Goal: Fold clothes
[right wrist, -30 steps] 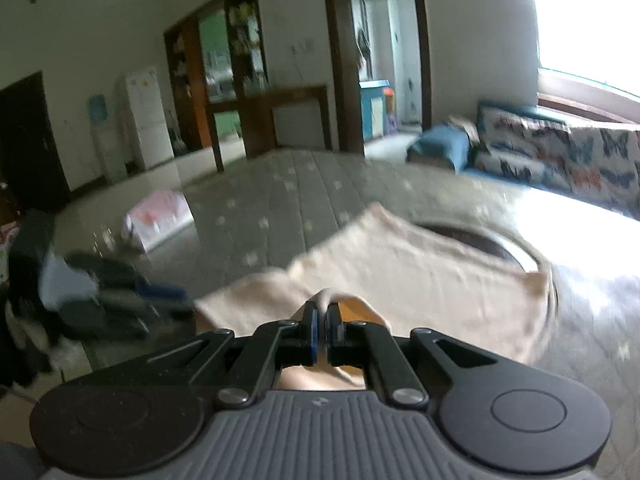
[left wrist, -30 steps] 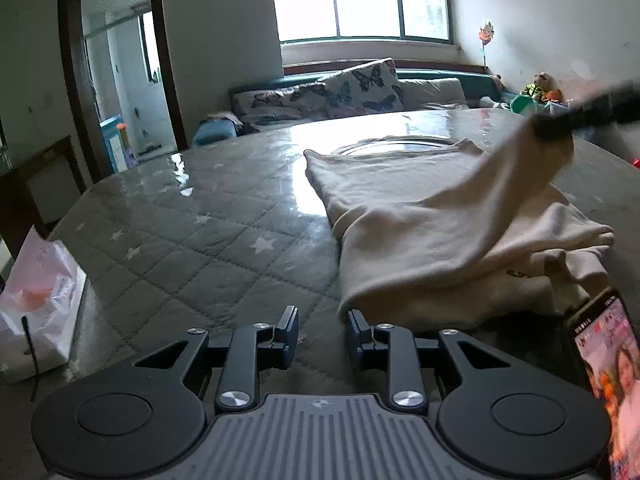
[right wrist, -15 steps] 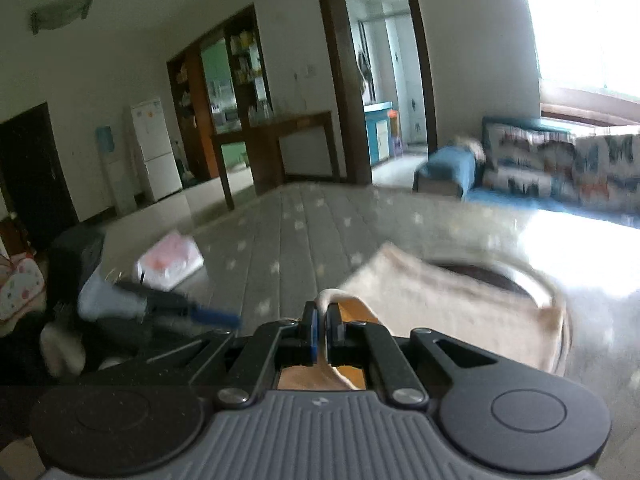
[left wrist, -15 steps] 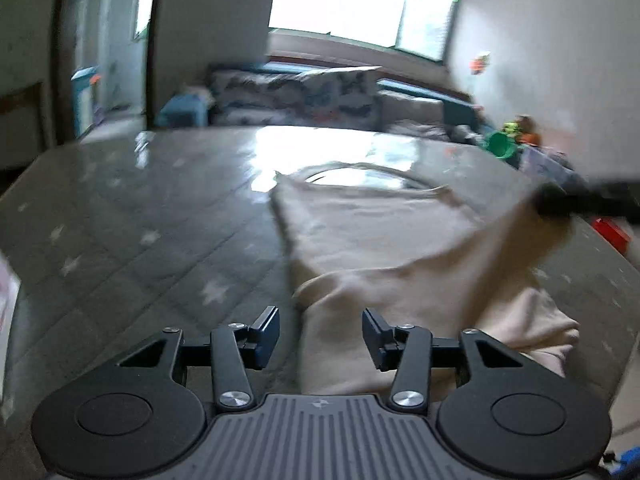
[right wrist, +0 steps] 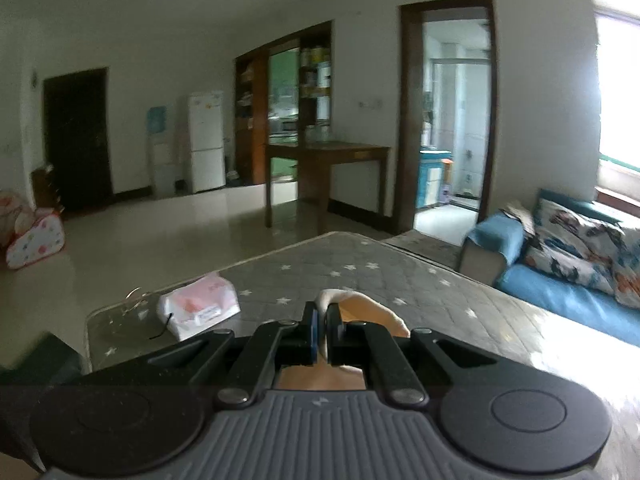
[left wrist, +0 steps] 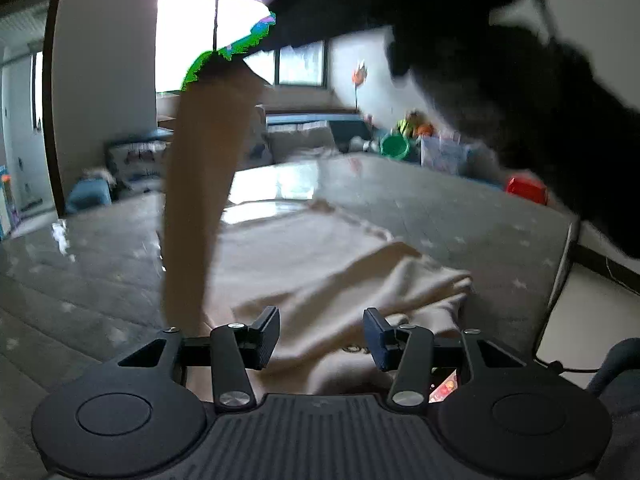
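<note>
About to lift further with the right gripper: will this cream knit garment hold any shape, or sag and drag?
Likely floppy: the cream knit garment hangs as a limp strip from the right gripper pinching it. Probably light, since that small pinch carries it. The rest bunches on the grey quilted star-print table cover, so it may drag.

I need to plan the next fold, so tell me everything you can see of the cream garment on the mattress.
The cream garment is soft knit-looking cloth, lying rumpled on the grey star-quilted mattress. One long strip of it is pulled up off the heap, hanging taut from the right gripper, which is shut on a bunched fold. Small dark lettering shows near the front edge. The left gripper is open just above the near edge, with nothing between its pads. Blur hides the far hem.
</note>
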The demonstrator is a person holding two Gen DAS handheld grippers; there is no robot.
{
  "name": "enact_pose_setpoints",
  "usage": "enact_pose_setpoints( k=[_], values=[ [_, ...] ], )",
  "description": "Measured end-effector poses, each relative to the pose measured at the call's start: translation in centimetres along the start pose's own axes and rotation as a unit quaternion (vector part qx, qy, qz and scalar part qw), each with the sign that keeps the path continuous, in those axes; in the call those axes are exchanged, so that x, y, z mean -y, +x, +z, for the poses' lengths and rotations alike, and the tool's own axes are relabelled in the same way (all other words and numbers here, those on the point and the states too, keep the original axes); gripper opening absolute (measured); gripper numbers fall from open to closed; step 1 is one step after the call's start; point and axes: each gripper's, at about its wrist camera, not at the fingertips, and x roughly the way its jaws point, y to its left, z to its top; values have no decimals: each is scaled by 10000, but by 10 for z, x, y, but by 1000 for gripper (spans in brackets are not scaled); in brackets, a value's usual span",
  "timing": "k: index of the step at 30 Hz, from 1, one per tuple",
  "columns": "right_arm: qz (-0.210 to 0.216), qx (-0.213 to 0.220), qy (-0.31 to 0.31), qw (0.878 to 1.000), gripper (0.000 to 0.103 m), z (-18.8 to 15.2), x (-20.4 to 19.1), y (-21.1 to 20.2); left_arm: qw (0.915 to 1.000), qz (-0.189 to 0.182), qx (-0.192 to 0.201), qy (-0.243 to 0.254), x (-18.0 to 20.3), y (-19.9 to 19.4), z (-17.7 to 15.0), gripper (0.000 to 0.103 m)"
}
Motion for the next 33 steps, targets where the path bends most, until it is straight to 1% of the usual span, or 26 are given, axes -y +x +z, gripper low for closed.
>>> enact_pose_setpoints(
  k=[2,4,6,8,11,14,16,17,19,20,22,24,25,26,30,33],
  values=[
    [103,-33,-172,9998,3,4,-9,6,9993,273,-129,-214,-3,14,-2,55],
    [202,-40,-354,9992,3,9,-17,11,9977,435,-53,-527,-13,21,-1,59],
    [270,-46,-487,9984,3,13,-24,17,9946,702,65,-762,-19,26,-2,67],
    [308,-69,-568,9979,3,18,-29,24,9925,890,60,-837,-22,31,-2,68],
    [335,-125,-670,9971,3,21,-32,32,9891,993,130,-1080,-31,30,-1,68],
    [367,-172,-765,9962,3,23,-36,39,9854,961,134,-1397,-39,34,3,68],
    [393,-203,-809,9957,3,24,-39,43,9818,1017,147,-1599,-41,37,7,73],
    [401,-218,-834,9955,3,24,-41,45,9805,1037,123,-1667,-41,38,8,77],
    [388,-241,-883,9951,3,25,-42,48,9809,1012,156,-1654,-37,35,10,78],
    [390,-250,-891,9949,3,25,-42,48,9827,997,201,-1549,-34,31,10,78],
    [385,-271,-872,9951,3,25,-39,48,9867,1102,293,-1162,-28,17,7,78],
    [390,-295,-812,9955,3,24,-35,48,9863,1308,394,-924,-25,1,3,77],
    [407,-301,-763,9958,3,23,-34,49,9850,1425,450,-860,-26,-7,2,77],
    [426,-297,-727,9960,3,23,-32,48,9820,1595,512,-871,-28,-17,1,77],
    [497,-287,-711,9958,3,23,-35,52,9697,2006,858,-1100,-37,-40,12,78],
    [558,-306,-762,9951,3,25,-40,53,9627,2291,1116,-908,-34,-44,24,78]
  ],
)
